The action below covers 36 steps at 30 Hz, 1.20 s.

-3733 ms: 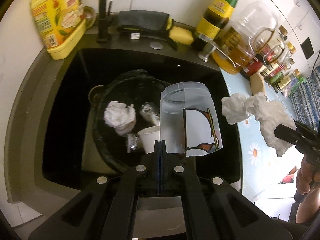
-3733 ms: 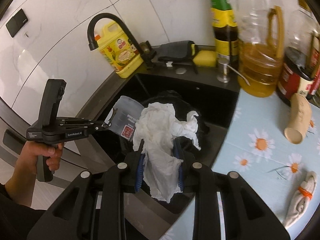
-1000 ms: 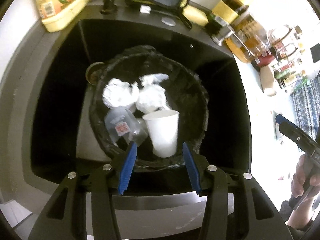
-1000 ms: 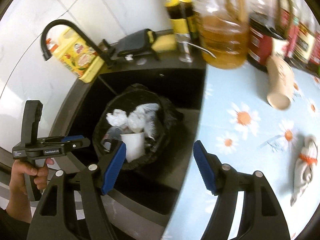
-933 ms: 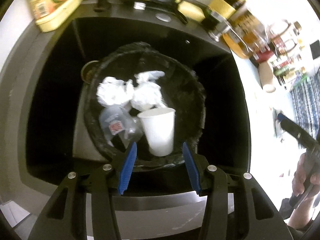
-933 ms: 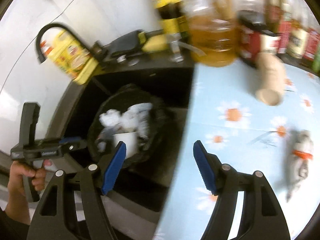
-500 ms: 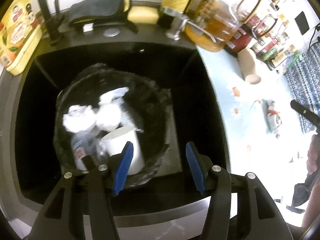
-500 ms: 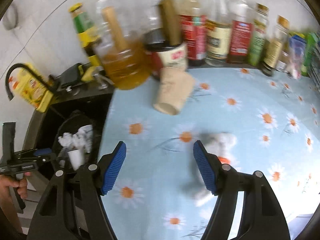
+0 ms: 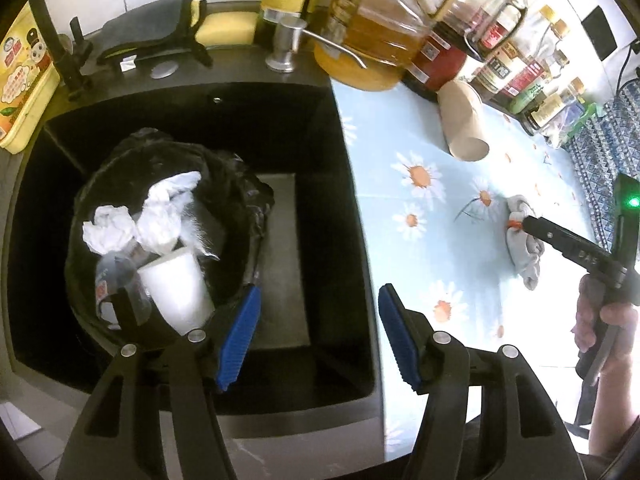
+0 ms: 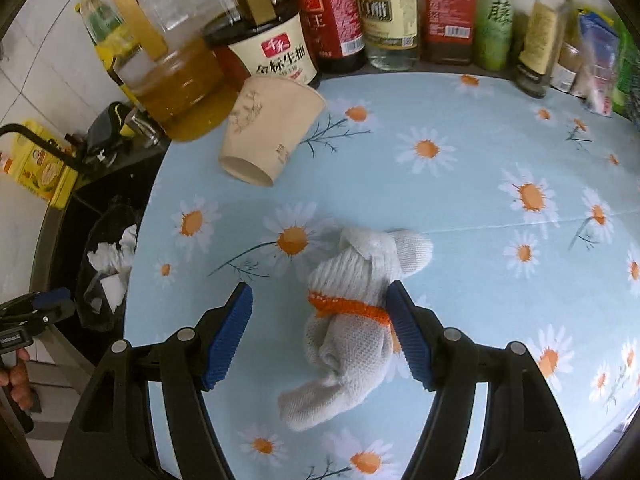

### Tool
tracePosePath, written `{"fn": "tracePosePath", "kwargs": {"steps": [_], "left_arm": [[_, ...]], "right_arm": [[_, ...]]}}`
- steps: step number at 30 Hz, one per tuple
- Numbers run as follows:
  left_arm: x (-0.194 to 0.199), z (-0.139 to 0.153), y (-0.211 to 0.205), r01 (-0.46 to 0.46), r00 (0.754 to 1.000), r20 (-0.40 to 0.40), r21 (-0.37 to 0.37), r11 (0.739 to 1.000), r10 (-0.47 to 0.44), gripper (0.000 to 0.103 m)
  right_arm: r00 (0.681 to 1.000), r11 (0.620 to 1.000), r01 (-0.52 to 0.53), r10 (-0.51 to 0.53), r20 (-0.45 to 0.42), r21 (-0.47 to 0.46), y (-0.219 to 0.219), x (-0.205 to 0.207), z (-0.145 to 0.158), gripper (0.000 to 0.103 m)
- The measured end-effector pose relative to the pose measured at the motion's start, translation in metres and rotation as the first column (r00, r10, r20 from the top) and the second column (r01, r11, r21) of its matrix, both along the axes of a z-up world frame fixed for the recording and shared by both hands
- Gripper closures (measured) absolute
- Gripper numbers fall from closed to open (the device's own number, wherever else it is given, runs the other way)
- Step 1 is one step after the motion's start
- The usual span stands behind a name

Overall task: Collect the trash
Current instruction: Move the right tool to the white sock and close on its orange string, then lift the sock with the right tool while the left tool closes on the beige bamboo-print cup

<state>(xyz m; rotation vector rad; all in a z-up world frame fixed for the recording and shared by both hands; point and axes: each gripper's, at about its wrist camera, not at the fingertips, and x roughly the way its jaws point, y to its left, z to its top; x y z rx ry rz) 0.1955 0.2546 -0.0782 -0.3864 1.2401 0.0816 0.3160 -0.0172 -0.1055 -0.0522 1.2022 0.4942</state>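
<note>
A black-bagged trash bin (image 9: 256, 200) stands in the dark sink and holds crumpled tissues (image 9: 108, 228), a white paper cup (image 9: 176, 292) and a clear plastic cup (image 9: 116, 280). My left gripper (image 9: 318, 332) is open and empty above the sink's right part. A white knit glove with an orange band (image 10: 356, 304) lies on the daisy tablecloth. My right gripper (image 10: 320, 328) is open with the glove between its pads, the right pad touching it. The glove (image 9: 524, 248) and right gripper also show in the left wrist view. A tan paper cup (image 10: 268, 128) lies on its side.
Oil jugs (image 10: 176, 76) and sauce bottles (image 10: 388, 12) line the back of the counter. A yellow detergent bottle (image 9: 24, 80), faucet (image 9: 56, 48), sponge (image 9: 228, 28) and soap pump (image 9: 284, 40) sit behind the sink. The sink's edge (image 9: 352, 184) borders the tablecloth.
Both grippers dropped their trash into the bin and opened. The right gripper swung right over the counter and now straddles the glove. The left view turned right.
</note>
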Motion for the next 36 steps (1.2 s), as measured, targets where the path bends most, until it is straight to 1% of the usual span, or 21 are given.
{"fn": "tracePosePath", "kwargs": {"steps": [5, 8, 9, 10, 12, 17, 22, 24, 28, 29, 30, 36], "left_arm": [[0.006, 0.004, -0.021, -0.015, 1.0, -0.014, 0.019, 1.0, 0.015, 0.044], [0.011, 0.008, -0.034, -0.004, 1.0, -0.016, 0.03, 1.0, 0.005, 0.044], [0.013, 0.009, -0.038, -0.001, 1.0, -0.016, 0.032, 0.999, 0.002, 0.044], [0.014, 0.009, -0.041, 0.0, 1.0, -0.016, 0.033, 0.999, 0.001, 0.044], [0.018, 0.012, -0.05, 0.007, 1.0, -0.014, 0.038, 0.999, -0.007, 0.044], [0.028, 0.014, -0.072, 0.035, 0.999, -0.022, 0.056, 0.998, -0.034, 0.044], [0.038, 0.017, -0.09, 0.059, 0.998, -0.027, 0.073, 0.996, -0.057, 0.044], [0.044, 0.018, -0.095, 0.069, 0.997, -0.032, 0.084, 0.994, -0.067, 0.044], [0.056, 0.023, -0.107, 0.094, 0.995, -0.025, 0.098, 0.991, -0.092, 0.043], [0.06, 0.024, -0.11, 0.098, 0.995, -0.025, 0.102, 0.99, -0.096, 0.036], [0.063, 0.025, -0.112, 0.099, 0.995, -0.022, 0.102, 0.99, -0.097, 0.035], [0.082, 0.03, -0.128, 0.129, 0.992, -0.012, 0.118, 0.985, -0.129, 0.034]], "right_arm": [[0.998, 0.998, -0.056, 0.056, 0.013, -0.009, 0.001, 0.007, -0.008, 0.039], [0.997, 0.997, -0.071, 0.071, 0.016, -0.027, -0.002, 0.01, -0.012, 0.04], [0.997, 0.997, -0.069, 0.069, 0.015, -0.035, -0.004, 0.012, -0.014, 0.041], [0.998, 0.997, -0.068, 0.068, 0.013, -0.035, -0.006, 0.013, -0.016, 0.049], [0.997, 0.997, -0.073, 0.073, 0.016, -0.039, -0.01, 0.015, -0.017, 0.057], [0.995, 0.995, -0.094, 0.095, 0.008, -0.023, -0.021, 0.018, -0.023, 0.059], [0.993, 0.993, -0.116, 0.116, 0.02, 0.003, -0.029, 0.017, -0.022, 0.071], [0.994, 0.994, -0.111, 0.11, 0.013, 0.026, -0.034, 0.018, -0.021, 0.074], [0.995, 0.992, -0.095, 0.097, -0.015, 0.083, -0.045, 0.021, -0.016, 0.076], [0.995, 0.991, -0.093, 0.095, -0.018, 0.091, -0.046, 0.02, -0.015, 0.077], [0.995, 0.991, -0.093, 0.095, -0.016, 0.097, -0.048, 0.02, -0.014, 0.077], [0.996, 0.988, -0.09, 0.091, 0.001, 0.127, -0.062, 0.019, 0.0, 0.077]]}}
